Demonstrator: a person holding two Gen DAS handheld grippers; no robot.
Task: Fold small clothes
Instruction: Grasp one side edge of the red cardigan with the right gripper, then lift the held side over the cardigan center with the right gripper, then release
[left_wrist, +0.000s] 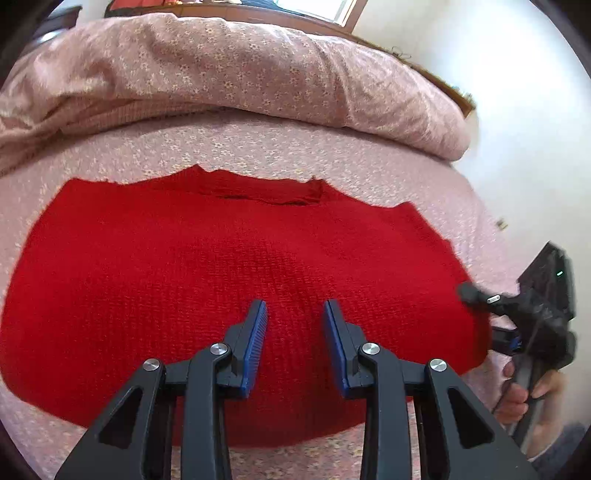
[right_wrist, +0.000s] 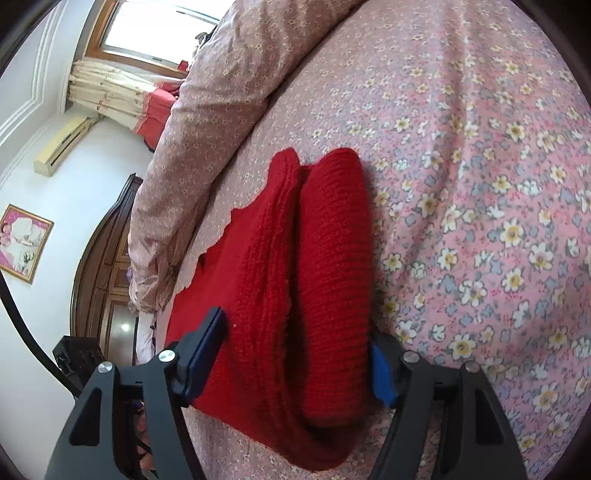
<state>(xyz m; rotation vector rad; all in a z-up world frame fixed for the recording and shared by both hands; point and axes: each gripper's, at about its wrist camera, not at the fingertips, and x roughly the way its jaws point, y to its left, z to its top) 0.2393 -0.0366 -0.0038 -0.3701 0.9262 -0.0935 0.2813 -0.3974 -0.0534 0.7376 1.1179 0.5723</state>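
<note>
— Right gripper (right_wrist: 295, 354) is in tight at the side edge of the red knit sweater (left_wrist: 236, 266), jaws spread wide, one finger either side of a thick rolled fold of knit. Straddling it, not clamped yet as far as I can see.

— And the left?

— Left gripper (left_wrist: 295, 332) hovers over the lower middle of the sweater, jaws apart, nothing between the blue pads (left_wrist: 255, 347). Released, plainly.

— Where's the garment lying?

— Flat on the floral bedsheet (right_wrist: 480, 184), neckline away from the left gripper, hem nearest it. Its width runs side to side in the left view; the folded side edge runs straight ahead of the right gripper, along its fingers.

— So the right one is the nearer for the next fold?

— I'd say so; it's already on that edge, and the fold would carry leftward across the body.

— Room to work?

— Open sheet on the right side and below the hem. Bunched quilt (left_wrist: 236, 74) beyond the neckline, near but apart.
</note>
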